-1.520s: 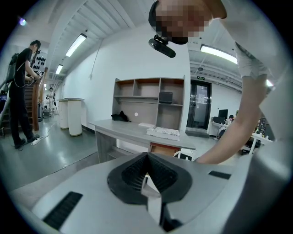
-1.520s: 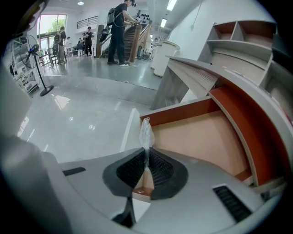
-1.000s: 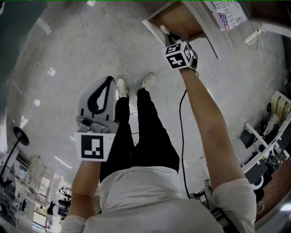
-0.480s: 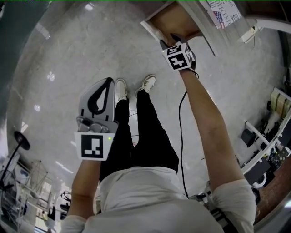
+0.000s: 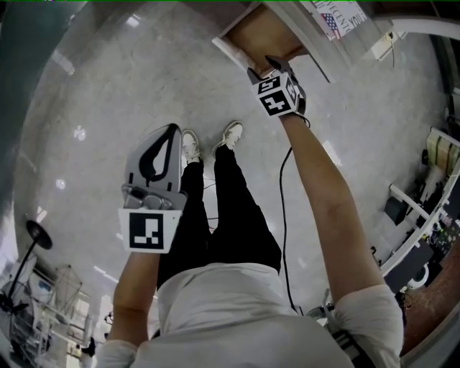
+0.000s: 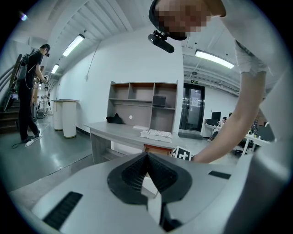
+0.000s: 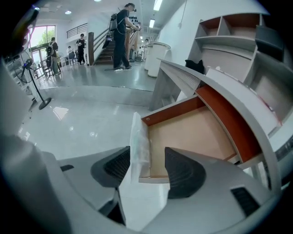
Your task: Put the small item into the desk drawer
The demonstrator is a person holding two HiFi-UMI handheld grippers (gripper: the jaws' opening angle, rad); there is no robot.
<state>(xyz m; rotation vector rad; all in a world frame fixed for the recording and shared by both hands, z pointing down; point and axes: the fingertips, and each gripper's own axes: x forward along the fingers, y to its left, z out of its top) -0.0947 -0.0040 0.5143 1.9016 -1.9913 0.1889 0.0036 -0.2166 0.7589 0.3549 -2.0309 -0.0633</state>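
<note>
**Right gripper letting go of the packet at the open drawer**

The right gripper (image 7: 147, 160) is reaching toward the open drawer (image 7: 192, 132) under the grey desk (image 7: 219, 87), at the top of the head view. Its jaws have just been opening and are now standing wide apart. The small item, a clear plastic packet (image 7: 138, 141), is standing upright between them. It is leaning by the left-hand pad and is clear of the right-hand one. It is showing in front of the drawer's near left corner, at the lower middle of the right gripper view. I cannot tell whether it is touching the drawer.

The left gripper (image 6: 146, 157) is hanging over the floor (image 5: 108, 86) at the head view's left, clenched on nothing.

A printed sheet (image 5: 338, 16) on the desk is showing a flag mark. Its lettering is too small to read.
</note>
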